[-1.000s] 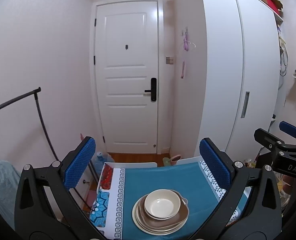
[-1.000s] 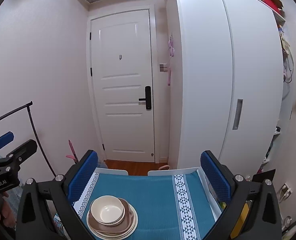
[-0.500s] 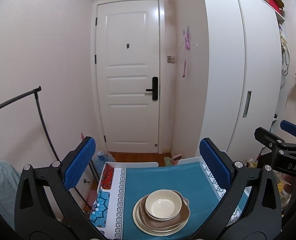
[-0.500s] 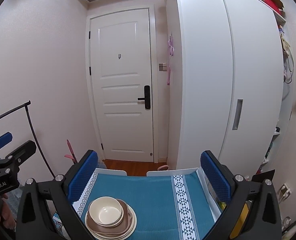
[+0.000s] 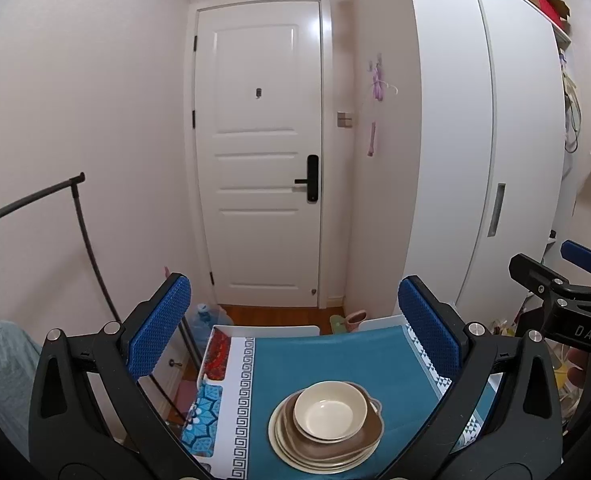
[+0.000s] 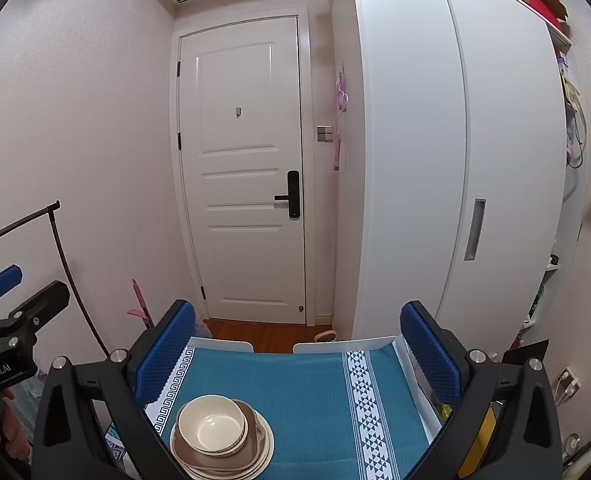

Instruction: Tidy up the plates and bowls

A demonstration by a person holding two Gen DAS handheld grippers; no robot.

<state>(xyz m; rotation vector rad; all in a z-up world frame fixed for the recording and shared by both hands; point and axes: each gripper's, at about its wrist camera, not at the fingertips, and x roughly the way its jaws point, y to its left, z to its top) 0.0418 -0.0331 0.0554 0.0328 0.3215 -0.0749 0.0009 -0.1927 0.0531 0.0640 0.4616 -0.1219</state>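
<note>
Left black tongs with blue ribbed pads [image 5: 294,328] and right black tongs with blue ribbed pads [image 6: 297,348], both held level, jaws spread wide, gripping nothing; bare fingers [image 6: 9,436] grasp the left handle.

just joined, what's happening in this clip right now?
A person holds a two-finger gripper in each hand above a small table covered with a teal cloth. Both the left gripper and the right gripper are open and hold nothing. The dishes are already stacked: a cream bowl sits on a brown dish, on top of cream plates. Neither gripper touches the stack.
</note>
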